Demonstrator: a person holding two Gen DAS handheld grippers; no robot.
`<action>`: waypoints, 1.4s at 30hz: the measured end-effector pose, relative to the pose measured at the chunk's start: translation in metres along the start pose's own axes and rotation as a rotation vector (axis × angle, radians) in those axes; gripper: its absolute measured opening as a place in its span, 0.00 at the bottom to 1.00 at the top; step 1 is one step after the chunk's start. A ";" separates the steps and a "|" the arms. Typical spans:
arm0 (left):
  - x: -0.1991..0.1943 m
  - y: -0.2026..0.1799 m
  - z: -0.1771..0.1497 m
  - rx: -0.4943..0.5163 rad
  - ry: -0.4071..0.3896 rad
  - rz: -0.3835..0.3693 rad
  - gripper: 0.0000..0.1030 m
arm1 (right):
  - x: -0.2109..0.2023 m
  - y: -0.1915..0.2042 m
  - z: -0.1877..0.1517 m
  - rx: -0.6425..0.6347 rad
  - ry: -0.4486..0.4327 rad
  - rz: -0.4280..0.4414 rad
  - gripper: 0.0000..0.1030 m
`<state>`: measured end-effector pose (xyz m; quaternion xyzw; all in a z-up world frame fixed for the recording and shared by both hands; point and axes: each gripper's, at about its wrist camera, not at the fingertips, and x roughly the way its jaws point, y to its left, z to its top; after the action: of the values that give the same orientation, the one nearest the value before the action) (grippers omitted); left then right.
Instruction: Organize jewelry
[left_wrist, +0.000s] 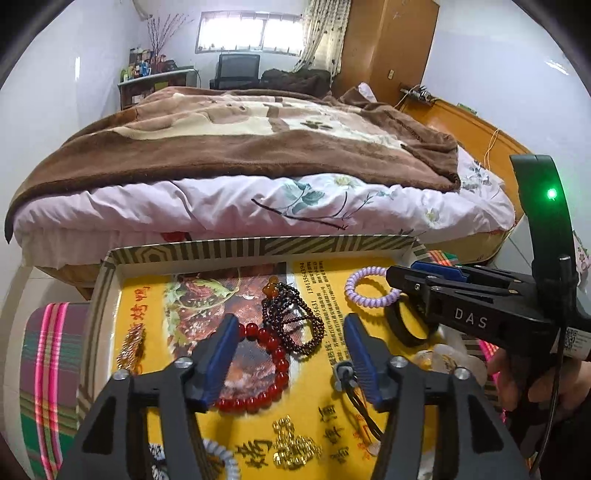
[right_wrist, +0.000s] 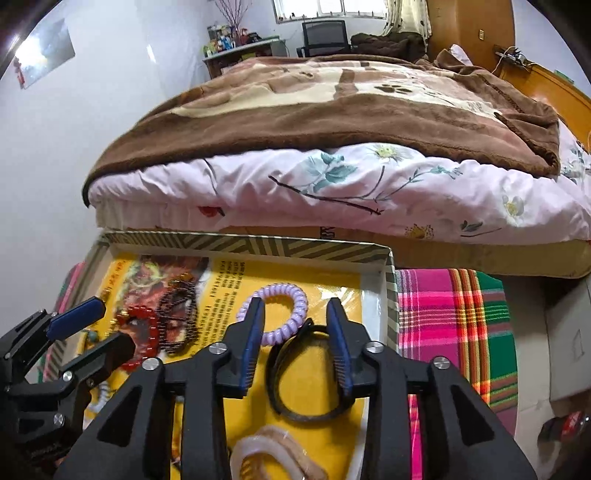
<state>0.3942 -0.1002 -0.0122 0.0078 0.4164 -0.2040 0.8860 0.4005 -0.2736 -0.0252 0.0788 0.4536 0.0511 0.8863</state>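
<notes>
A shallow box (left_wrist: 258, 246) with a yellow printed lining holds the jewelry. In the left wrist view my left gripper (left_wrist: 290, 338) is open and empty above a red bead bracelet (left_wrist: 275, 363) and a dark bead necklace (left_wrist: 295, 317). Gold beads (left_wrist: 293, 445) lie nearer, a gold piece (left_wrist: 129, 349) at the left. My right gripper (right_wrist: 295, 317) is open and empty over a black ring band (right_wrist: 295, 376), just before a purple spiral hair tie (right_wrist: 282, 314). It also shows in the left wrist view (left_wrist: 397, 278).
The box (right_wrist: 258, 243) rests on a plaid cloth (right_wrist: 454, 332) in front of a bed (right_wrist: 332, 184) with a brown blanket. A pale bangle (right_wrist: 273, 454) lies near the box's front. A white spiral tie (left_wrist: 225, 459) sits at the lower left.
</notes>
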 end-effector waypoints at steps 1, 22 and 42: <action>-0.007 -0.001 -0.001 0.000 -0.008 0.006 0.63 | -0.005 0.000 -0.001 0.003 -0.007 0.010 0.35; -0.117 -0.018 -0.075 -0.011 -0.097 0.108 0.71 | -0.110 0.024 -0.074 -0.014 -0.154 -0.048 0.36; -0.155 -0.036 -0.144 -0.046 -0.077 0.222 0.79 | -0.158 0.048 -0.165 -0.003 -0.205 -0.152 0.37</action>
<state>0.1863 -0.0514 0.0143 0.0256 0.3833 -0.0951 0.9184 0.1736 -0.2365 0.0150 0.0479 0.3653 -0.0237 0.9294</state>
